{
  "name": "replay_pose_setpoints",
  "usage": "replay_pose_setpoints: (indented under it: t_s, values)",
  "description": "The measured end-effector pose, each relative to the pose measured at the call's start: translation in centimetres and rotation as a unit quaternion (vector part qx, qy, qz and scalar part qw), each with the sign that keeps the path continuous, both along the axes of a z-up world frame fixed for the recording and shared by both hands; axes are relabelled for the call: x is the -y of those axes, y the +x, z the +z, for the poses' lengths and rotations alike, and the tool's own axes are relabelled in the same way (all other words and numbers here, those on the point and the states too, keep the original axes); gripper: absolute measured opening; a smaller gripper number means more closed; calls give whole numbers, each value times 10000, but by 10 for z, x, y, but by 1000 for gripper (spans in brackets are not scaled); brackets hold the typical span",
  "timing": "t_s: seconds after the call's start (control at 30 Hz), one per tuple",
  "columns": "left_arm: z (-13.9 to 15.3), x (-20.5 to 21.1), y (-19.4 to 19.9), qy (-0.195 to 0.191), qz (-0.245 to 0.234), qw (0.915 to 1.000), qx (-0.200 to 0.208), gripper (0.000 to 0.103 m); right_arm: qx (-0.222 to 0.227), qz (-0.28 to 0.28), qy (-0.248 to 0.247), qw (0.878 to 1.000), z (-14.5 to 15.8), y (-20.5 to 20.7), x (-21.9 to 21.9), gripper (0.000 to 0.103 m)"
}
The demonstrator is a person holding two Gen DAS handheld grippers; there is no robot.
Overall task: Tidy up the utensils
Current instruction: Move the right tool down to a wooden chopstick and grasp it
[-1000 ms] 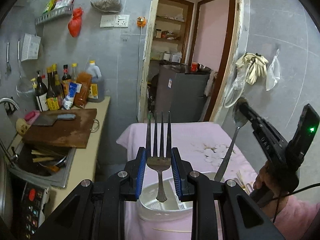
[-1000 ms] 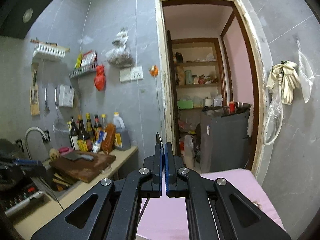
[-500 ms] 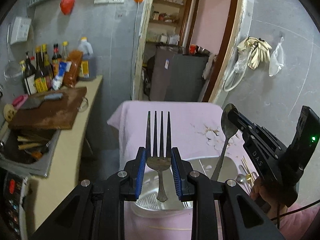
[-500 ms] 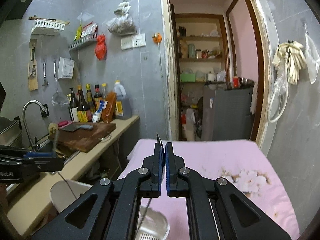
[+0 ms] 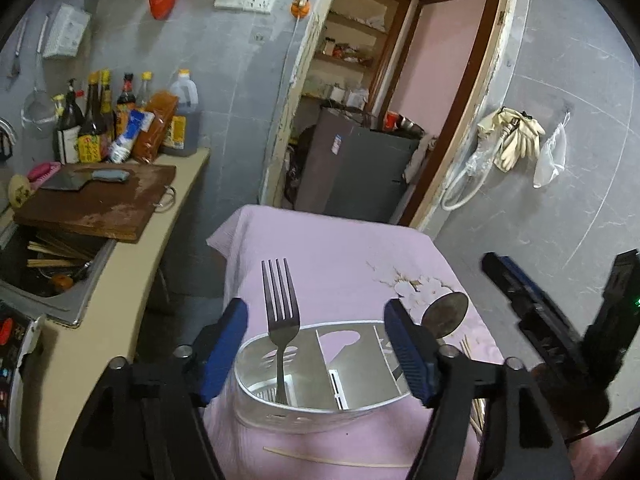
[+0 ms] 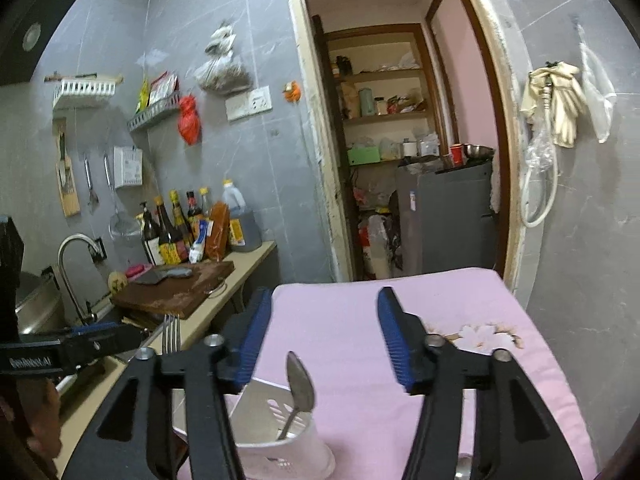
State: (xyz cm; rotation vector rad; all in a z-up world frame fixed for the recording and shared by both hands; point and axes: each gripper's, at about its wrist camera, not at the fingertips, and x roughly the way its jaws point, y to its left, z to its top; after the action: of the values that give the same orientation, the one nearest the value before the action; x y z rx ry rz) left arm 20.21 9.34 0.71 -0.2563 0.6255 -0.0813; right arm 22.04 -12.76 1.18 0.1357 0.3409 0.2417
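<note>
While both sets of jaws stand wide apart, left gripper (image 5: 316,336) frames the fork (image 5: 280,320), standing tines-up in the white holder (image 5: 280,420); right gripper (image 6: 324,336) frames the spoon (image 6: 300,384), leaning inside that holder, gripping nothing

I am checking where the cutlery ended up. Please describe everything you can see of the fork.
The fork looks like plain grey metal with four long tines and a slim handle. It stands nearly upright, tines up, handle end down in the left end compartment of the white utensil holder on the pink cloth. The left gripper is open around it, not touching it.
</note>
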Motion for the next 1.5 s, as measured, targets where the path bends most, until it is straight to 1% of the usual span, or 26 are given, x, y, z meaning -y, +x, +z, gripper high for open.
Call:
replay_pose_setpoints:
  t_s: [0.03, 0.07, 0.13, 0.2, 0.23, 0.33, 0.4, 0.5, 0.57, 0.73, 0.83, 0.93, 1.1, 1.2, 1.27, 1.3, 1.33, 1.37, 1.43, 1.47, 1.5]
  values:
    - [1, 5, -5, 71, 62, 9999, 60, 76, 10, -20, 12, 10000, 3, -3, 5, 61]
    - [3, 8, -6, 109, 101, 9999, 88, 80, 22, -40, 16, 10000, 5, -7, 11, 63]
    - [4, 14, -13, 182, 203, 9995, 143, 83, 58, -79, -1, 10000, 9, -15, 22, 74]
    - [4, 22, -20, 239, 328, 9990, 176, 91, 87, -107, -29, 9999, 12, -22, 32, 82]
    - [3, 26, -24, 256, 399, 9987, 202, 91, 101, -123, -61, 9999, 12, -26, 38, 86]
    - [2, 39, -36, 270, 596, 9975, 268, 92, 154, -190, -163, 9996, 14, -36, 53, 93]
    - [1, 47, -44, 316, 729, 9963, 319, 93, 202, -245, -277, 9991, 13, -44, 64, 96]
    - [-1, 62, -56, 472, 932, 9934, 483, 98, 212, -261, -353, 9988, 11, -51, 76, 99]
    - [-2, 73, -62, 581, 1055, 9912, 555, 99, 179, -236, -450, 9985, 7, -56, 86, 100]
    - [-10, 92, -71, 704, 1277, 9879, 534, 99, -6, -124, -613, 9980, -5, -58, 105, 101]
    - [-20, 101, -74, 735, 1412, 9865, 391, 100, -205, -9, -737, 9971, -17, -53, 116, 101]
    - [-36, 108, -74, 716, 1583, 9847, 140, 100, -467, 150, -823, 9954, -34, -45, 126, 101]
    - [-66, 114, -63, 449, 1796, 9815, -478, 100, -990, 552, -798, 9903, -67, -25, 132, 101]
    - [-82, 114, -57, 290, 1936, 9773, -809, 100, -1204, 772, -798, 9865, -85, -15, 127, 100]
    - [-93, 114, -52, 177, 2010, 9741, -1016, 100, -1296, 925, -796, 9840, -96, -10, 122, 98]
    - [-97, 113, -50, 105, 2047, 9728, -1085, 100, -1369, 1023, -819, 9819, -103, -7, 119, 90]
    - [-100, 113, -49, 74, 2085, 9715, -1123, 100, -1442, 1109, -839, 9797, -108, -3, 115, 81]
    - [-104, 112, -46, 42, 2113, 9703, -1179, 98, -1501, 1167, -858, 9780, -112, -1, 112, 76]
    - [-113, 110, -41, 7, 2143, 9675, -1342, 91, -1642, 1296, -920, 9735, -121, 3, 104, 63]
    - [-116, 110, -39, 10, 2158, 9660, -1422, 85, -1722, 1372, -940, 9709, -126, 7, 100, 59]
    - [-120, 109, -36, 0, 2175, 9641, -1524, 83, -1814, 1435, -966, 9681, -131, 10, 96, 53]
